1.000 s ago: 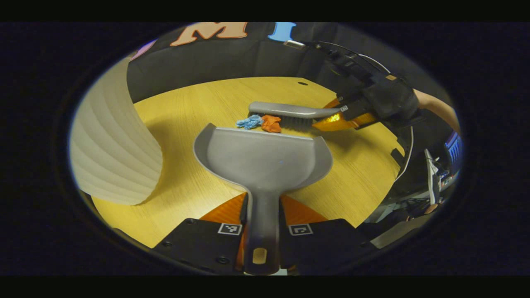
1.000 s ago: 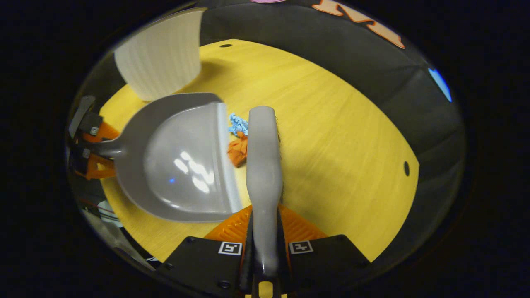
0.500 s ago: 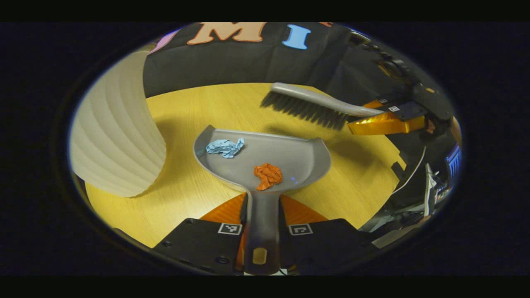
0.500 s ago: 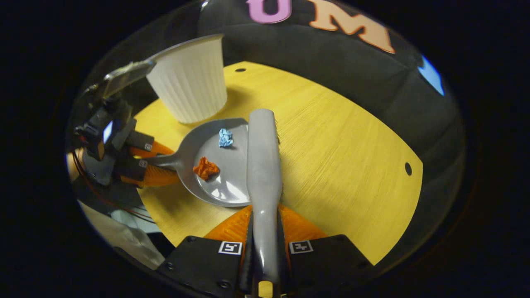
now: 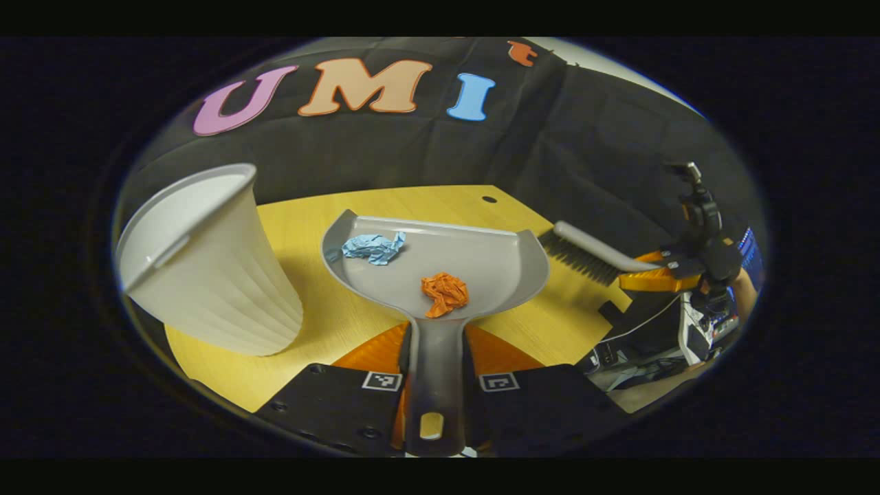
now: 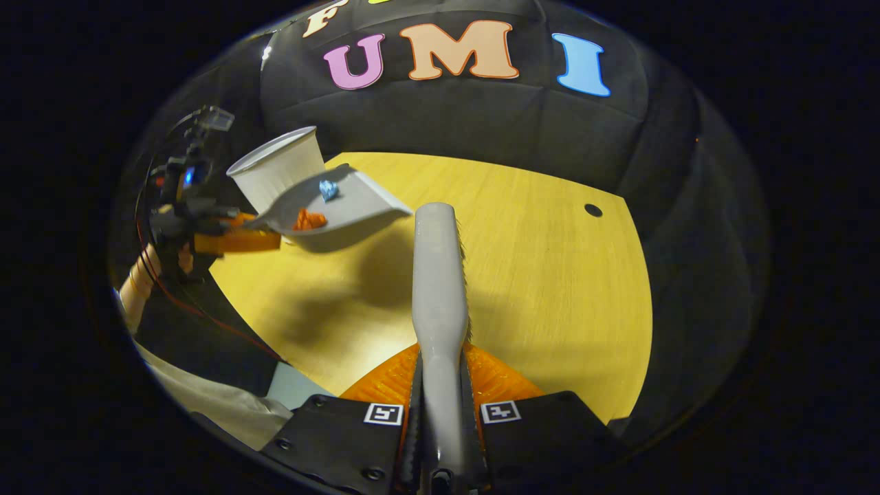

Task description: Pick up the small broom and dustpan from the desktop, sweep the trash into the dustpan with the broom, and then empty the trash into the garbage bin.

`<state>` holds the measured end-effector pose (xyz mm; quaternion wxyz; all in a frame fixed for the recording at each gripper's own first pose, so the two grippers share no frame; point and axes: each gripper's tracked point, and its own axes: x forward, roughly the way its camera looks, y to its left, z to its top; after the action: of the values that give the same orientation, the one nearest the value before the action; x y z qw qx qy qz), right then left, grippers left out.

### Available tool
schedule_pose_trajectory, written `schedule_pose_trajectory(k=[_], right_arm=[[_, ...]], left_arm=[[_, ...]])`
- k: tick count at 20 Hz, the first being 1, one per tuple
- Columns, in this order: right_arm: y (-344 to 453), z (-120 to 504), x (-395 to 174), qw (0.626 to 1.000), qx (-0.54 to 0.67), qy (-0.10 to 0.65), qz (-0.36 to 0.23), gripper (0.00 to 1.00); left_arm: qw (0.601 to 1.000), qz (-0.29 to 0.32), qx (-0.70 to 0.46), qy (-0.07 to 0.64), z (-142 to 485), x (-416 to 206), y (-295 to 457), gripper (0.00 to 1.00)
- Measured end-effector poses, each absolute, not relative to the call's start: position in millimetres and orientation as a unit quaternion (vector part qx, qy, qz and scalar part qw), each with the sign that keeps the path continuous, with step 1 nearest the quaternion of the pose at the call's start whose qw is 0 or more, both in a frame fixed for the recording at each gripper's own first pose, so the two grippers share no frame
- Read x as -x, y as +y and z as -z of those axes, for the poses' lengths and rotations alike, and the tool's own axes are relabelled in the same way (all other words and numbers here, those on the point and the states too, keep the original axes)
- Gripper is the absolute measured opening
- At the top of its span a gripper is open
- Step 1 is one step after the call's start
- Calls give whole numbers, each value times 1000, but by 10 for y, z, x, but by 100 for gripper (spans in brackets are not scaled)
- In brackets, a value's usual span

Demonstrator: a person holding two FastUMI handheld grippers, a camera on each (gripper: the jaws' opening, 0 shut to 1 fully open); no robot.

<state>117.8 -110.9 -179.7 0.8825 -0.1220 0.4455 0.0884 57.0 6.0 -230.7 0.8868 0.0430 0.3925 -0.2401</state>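
My left gripper (image 5: 434, 357) is shut on the handle of the grey dustpan (image 5: 481, 258), which hangs above the desk. A blue paper wad (image 5: 373, 246) and an orange paper wad (image 5: 445, 293) lie in the pan. In the right gripper view the dustpan (image 6: 344, 213) is lifted beside the white bin (image 6: 275, 175), with the left gripper (image 6: 237, 240) holding it. My right gripper (image 6: 440, 385) is shut on the handle of the grey broom (image 6: 438, 275), held over the desk. In the left gripper view the broom (image 5: 584, 251) is off to the right, in the right gripper (image 5: 653, 278).
The ribbed white garbage bin (image 5: 206, 268) stands on the yellow wooden desk (image 5: 330, 323), left of the dustpan. The desk (image 6: 536, 275) has a small cable hole (image 6: 592, 210) near the far edge. A person's forearm (image 6: 137, 285) is at the left.
The dustpan has risen off the desk with both wads in it, up beside the bin. The broom has pulled back to the right, away from the pan.
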Motion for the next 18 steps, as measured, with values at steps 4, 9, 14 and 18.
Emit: schedule_pose_trajectory(k=[4,9,14,18], right_arm=[[-1044,2295,-937,867,93,478,-109,25],[-503,2665,-589,850,90,494,-158,27],[-257,2587,-660,853,100,474,-192,27],[-246,2573,-688,855,108,471,-190,27]], left_arm=[[882,240,-42,403,1746,-535,126,25],[888,186,-13,421,988,-688,423,26],[881,67,-83,460,952,-662,1195,26],[870,3,-105,482,1329,-455,1328,26]])
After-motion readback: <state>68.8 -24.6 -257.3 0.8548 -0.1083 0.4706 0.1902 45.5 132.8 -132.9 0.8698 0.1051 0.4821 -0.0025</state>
